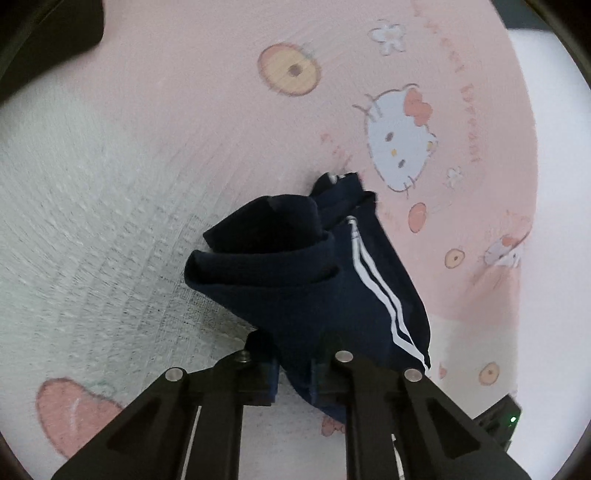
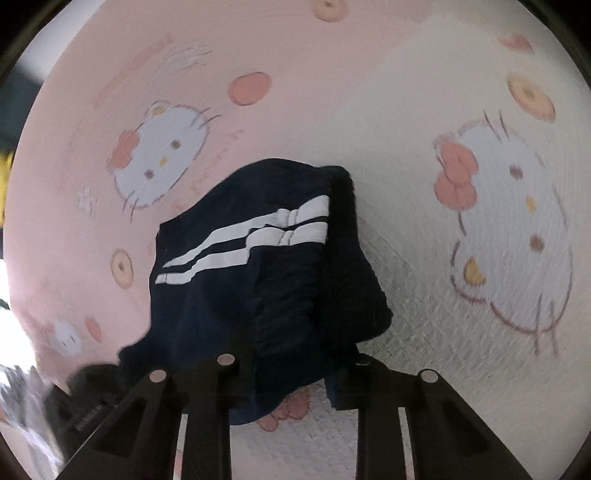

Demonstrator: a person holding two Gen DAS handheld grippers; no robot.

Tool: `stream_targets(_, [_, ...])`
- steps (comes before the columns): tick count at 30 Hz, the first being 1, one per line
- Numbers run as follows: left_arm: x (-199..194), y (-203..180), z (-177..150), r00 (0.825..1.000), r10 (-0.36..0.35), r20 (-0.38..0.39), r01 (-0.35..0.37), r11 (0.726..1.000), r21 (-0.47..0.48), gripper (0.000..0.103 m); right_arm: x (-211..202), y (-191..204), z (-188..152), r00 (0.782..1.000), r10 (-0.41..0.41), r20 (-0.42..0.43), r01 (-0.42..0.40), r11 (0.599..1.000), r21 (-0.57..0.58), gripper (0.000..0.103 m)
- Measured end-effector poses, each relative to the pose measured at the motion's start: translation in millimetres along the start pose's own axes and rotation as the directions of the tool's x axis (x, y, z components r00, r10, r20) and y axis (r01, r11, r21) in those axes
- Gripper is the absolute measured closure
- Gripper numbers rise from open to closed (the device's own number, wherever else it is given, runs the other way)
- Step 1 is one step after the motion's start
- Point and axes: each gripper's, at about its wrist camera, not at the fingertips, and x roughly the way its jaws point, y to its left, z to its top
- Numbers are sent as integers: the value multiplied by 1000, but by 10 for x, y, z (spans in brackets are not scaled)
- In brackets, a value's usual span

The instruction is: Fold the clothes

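Note:
A navy garment [image 1: 306, 280] with two white stripes hangs bunched above a pink and white Hello Kitty bedsheet [image 1: 184, 110]. My left gripper [image 1: 295, 373] is shut on one edge of it. The same garment [image 2: 266, 266] fills the middle of the right wrist view, and my right gripper [image 2: 291, 380] is shut on another edge. The fingertips of both grippers are hidden under the cloth. The garment is lifted off the sheet and drapes forward from both grips.
The printed bedsheet [image 2: 480, 221] spreads under everything. A dark object [image 1: 55, 33] sits at the top left of the left wrist view. The other gripper's body [image 1: 498, 421] shows at the lower right there, and it also shows in the right wrist view [image 2: 85, 398] at the lower left.

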Motion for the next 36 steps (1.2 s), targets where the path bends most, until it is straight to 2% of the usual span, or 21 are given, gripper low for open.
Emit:
stream_targets(5, [-164, -17, -10, 1000, 31, 3, -31, 998, 57, 94, -145, 54, -113, 999, 15, -28, -16, 999, -36, 80])
stream_targets(7, [-229, 35, -36, 999, 38, -9, -38, 998, 52, 94, -216, 78, -188, 999, 10, -46, -12, 998, -55, 80])
stream_targets(12, [-392, 110, -104, 999, 47, -22, -46, 997, 69, 94, -358, 57, -520, 998, 30, -55, -31, 999, -22, 80])
stream_targets(18, [-689, 130, -301, 997, 74, -30, -69, 987, 143, 94, -422, 49, -721, 995, 37, -96, -38, 999, -12, 80])
stream_targets(25, [-879, 385, -608, 995, 65, -76, -61, 997, 54, 94, -624, -32, -895, 992, 23, -124, -30, 998, -55, 80])
stream_targets(32, [-1134, 361, -787, 993, 83, -80, -77, 994, 76, 94, -705, -88, -1053, 983, -29, -183, 3, 990, -139, 80])
stream_targets(36, [-1204, 325, -947, 989, 121, -90, -104, 980, 171, 94, -740, -174, -1099, 977, -50, -208, 19, 989, -148, 80])
